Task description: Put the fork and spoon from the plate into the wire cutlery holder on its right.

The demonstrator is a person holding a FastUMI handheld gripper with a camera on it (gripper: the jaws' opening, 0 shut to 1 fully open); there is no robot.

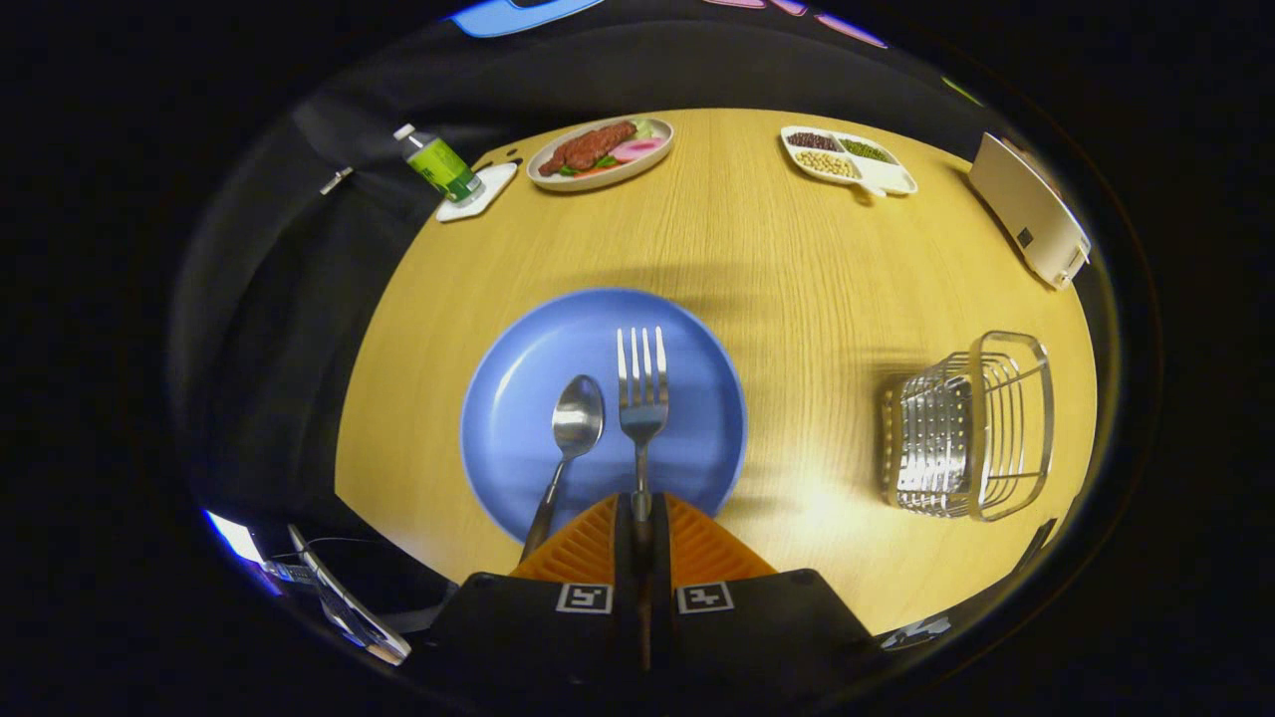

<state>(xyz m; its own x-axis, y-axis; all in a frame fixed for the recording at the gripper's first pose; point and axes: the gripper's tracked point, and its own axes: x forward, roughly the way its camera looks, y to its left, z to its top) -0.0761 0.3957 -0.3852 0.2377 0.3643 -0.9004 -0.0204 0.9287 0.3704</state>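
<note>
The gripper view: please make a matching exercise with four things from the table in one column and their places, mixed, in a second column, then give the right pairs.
Things:
1. silver metal fork
2. silver metal spoon
3. chrome wire cutlery holder
4. green plastic bottle

Places:
A. on a white coaster at the far table edge
B. handle between the orange fingers
C. on the round blue plate, left of the fork
D. on the wooden table, right of the plate

Pairs: 1-B, 2-C, 3-D, 4-A
</note>
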